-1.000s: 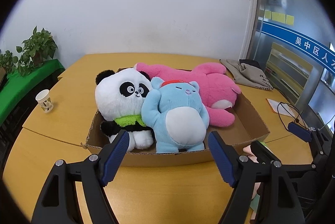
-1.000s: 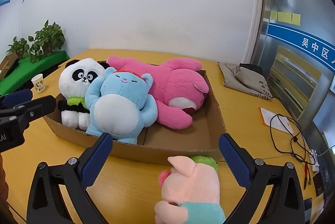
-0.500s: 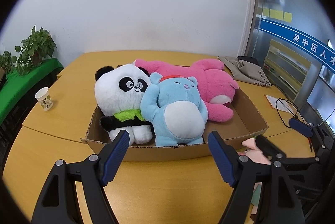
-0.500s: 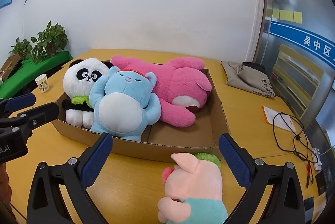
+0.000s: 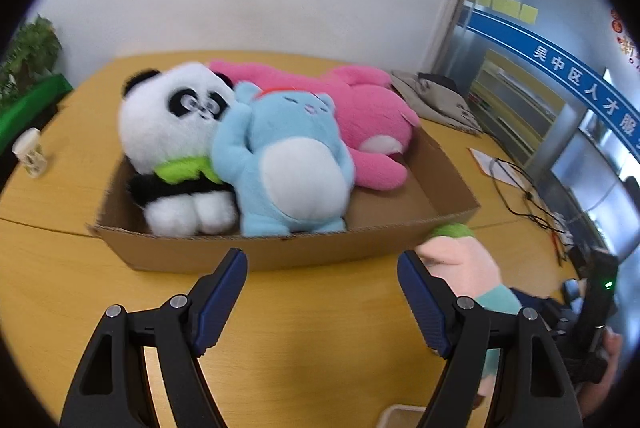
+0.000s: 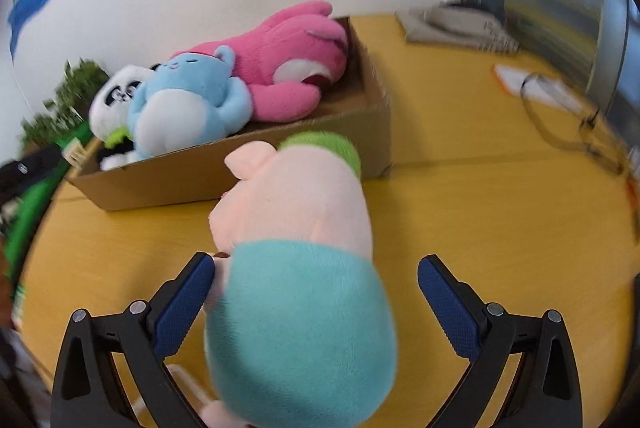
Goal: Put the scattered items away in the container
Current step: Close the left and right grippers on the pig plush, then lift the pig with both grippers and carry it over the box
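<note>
Grippers first: my right gripper stands spread, its jaws on either side of the pig; the left pad sits just beside the pig's teal body, and whether it touches I cannot tell, while the right pad stands clear. My left gripper is spread wide over bare table, pinching nothing. Table: yellow wood, bearing all items. Box: open cardboard, ahead of both grippers. Pink toy: lying along the box's far side. Blue toy: upright at the box's near wall, touching the panda beside it. Pig: on the table outside the box, near its front corner.
</note>
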Tool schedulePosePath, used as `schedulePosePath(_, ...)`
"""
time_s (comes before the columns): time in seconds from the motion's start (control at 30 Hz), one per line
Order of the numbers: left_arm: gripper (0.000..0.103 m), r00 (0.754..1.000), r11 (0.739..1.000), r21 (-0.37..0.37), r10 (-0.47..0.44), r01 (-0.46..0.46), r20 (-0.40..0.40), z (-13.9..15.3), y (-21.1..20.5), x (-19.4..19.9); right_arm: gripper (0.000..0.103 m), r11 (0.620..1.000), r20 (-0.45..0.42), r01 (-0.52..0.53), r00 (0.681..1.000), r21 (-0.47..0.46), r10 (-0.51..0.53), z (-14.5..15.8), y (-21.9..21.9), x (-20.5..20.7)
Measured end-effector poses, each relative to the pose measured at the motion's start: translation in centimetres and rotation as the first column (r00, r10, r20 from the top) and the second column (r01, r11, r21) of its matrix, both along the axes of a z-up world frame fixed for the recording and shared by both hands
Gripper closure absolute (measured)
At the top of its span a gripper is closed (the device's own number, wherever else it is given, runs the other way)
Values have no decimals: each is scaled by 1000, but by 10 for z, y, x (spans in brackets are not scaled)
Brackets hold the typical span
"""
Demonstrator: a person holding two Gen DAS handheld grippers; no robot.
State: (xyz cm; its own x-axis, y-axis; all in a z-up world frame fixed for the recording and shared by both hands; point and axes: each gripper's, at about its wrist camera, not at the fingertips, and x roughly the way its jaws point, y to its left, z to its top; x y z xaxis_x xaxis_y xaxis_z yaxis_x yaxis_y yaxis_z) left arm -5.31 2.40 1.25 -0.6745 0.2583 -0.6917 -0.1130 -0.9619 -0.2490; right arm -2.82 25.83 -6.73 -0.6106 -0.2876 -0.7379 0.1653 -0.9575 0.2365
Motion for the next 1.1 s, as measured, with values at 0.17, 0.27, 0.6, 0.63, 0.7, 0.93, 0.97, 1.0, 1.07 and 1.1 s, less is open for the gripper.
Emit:
schedulePosePath(0.17, 25, 993, 994, 71, -90, 85, 76, -21, 21, -14, 2, 990, 49, -134, 990, -36, 136, -21, -27, 8)
schedulePosePath(0.27, 25, 982, 986, 108, -141, 127, 128, -39, 37, -25, 4, 982, 4, -185, 983, 50, 185, -19, -44, 19)
schedulePosePath(0.6, 25, 939, 936, 280, -277, 215, 204, -78, 79, -57, 6, 931, -91, -275, 949, 239, 303, -18, -70, 44)
schedulePosePath(0.63, 25, 939, 935, 280, -279, 218, 200, -79, 80, -58, 7, 923, -100, -282, 943, 260, 316, -19, -74, 47)
schedulePosePath(0.7, 29, 939, 933, 283, -282, 221, 196, -78, 80, -56, 8, 922, -113, -277, 942, 271, 316, -20, -74, 50)
schedulePosePath(0.93, 38, 949, 939, 219, -294, 265, 113, -46, 83, -44, 15, 945, -147, -264, 945, 192, 293, -10, -62, 50)
schedulePosePath(0.97, 39, 951, 940, 209, -293, 268, 97, -38, 83, -43, 16, 946, -160, -262, 943, 189, 293, -7, -61, 50)
schedulePosePath(1.0, 40, 952, 940, 202, -294, 273, 80, -29, 82, -43, 17, 947, -176, -261, 939, 187, 294, -3, -62, 50)
schedulePosePath(1.07, 41, 955, 942, 185, -295, 282, 46, -10, 81, -45, 17, 949, -215, -258, 931, 182, 294, 8, -61, 50)
schedulePosePath(1.1, 41, 955, 943, 168, -296, 288, 25, 2, 82, -47, 17, 950, -236, -255, 926, 180, 294, 15, -61, 48)
